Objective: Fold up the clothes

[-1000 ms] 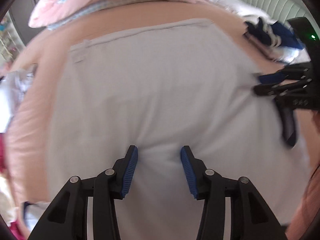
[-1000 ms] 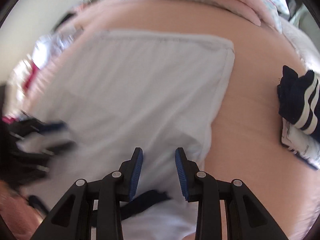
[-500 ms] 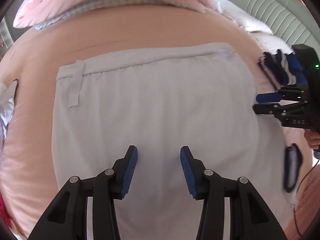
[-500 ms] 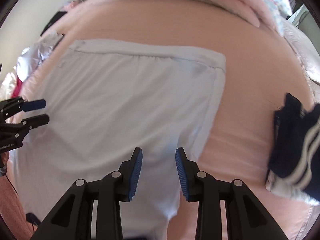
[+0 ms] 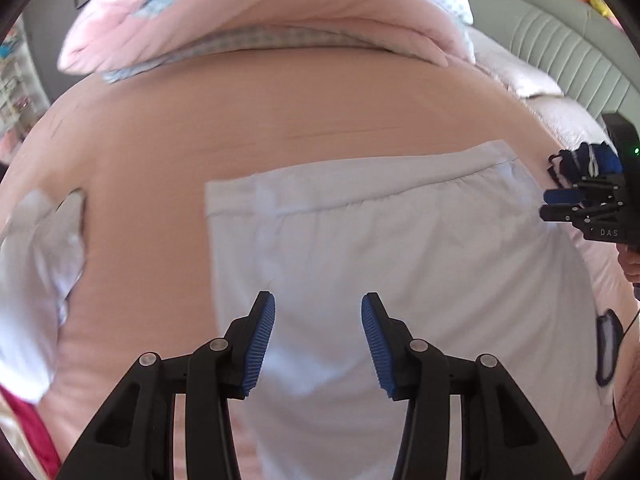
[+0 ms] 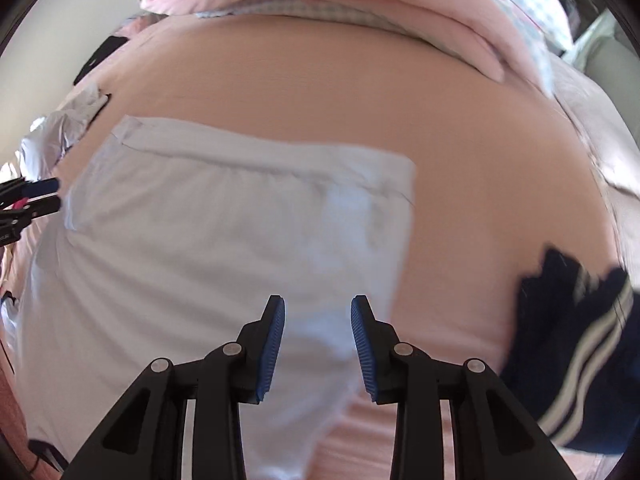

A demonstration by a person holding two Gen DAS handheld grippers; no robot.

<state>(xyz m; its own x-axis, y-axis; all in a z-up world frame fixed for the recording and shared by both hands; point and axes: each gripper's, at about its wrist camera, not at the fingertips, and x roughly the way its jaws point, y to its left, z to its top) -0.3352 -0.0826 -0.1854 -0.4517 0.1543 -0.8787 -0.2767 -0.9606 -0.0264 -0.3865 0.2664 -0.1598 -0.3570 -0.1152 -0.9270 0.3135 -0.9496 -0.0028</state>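
Left claw: the left gripper (image 5: 318,344) stands with its jaws apart and nothing between the blue pads; it hovers over the near part of the pale garment.
Right claw: the right gripper (image 6: 317,346) is likewise spread and holds nothing; it hangs over the garment's right edge, where cloth gives way to bedsheet.
Garment: the pale garment (image 5: 380,260) lies flat on the pink bedsheet (image 5: 280,112), waistband at the far end, a small loop or tab near its far left corner. Its sides look fairly straight and it shows little wrinkling, though both views are blurred.
Around it: a crumpled white piece (image 5: 36,264) lies well apart to the left; a navy bundle with white stripes (image 6: 580,344) lies apart to the right, looking gathered or folded. A rolled pink quilt (image 5: 260,24) sits along the far side of the bed.
Progress: the garment is spread smooth but no fold across its length can be seen. This fits either a piece laid out ready for folding or one already doubled lengthwise with further folds to come; the pictures do not settle which.
Left to do: judging by the crumpled white piece, at least that item looks unfolded.
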